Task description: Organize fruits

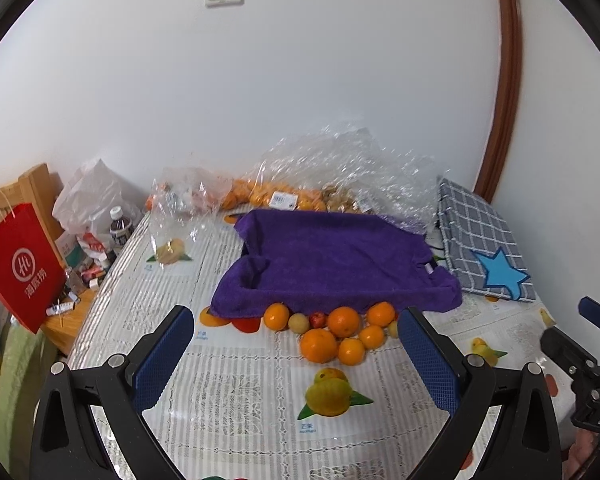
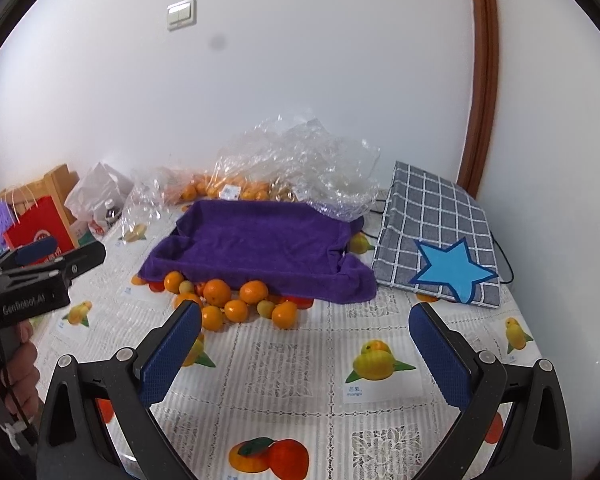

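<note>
Several loose oranges [image 1: 343,322] [image 2: 217,292] lie in a heap on the printed tablecloth, with a few small pale and red fruits among them. Right behind the heap stands a box draped in a purple towel [image 1: 332,258] [image 2: 256,242]. My left gripper [image 1: 296,356] is open above the cloth just in front of the heap, nothing between its fingers. My right gripper [image 2: 305,354] is open too, hovering to the right of the heap. In the right wrist view the left gripper's body shows at the left edge, held by a hand [image 2: 16,376].
Clear plastic bags [image 1: 340,168] with more oranges sit behind the box against the wall. A grey checked bag with a blue star [image 1: 484,248] [image 2: 440,240] lies at the right. A red paper bag [image 1: 20,264], a bottle [image 1: 121,226] and clutter fill a side table left.
</note>
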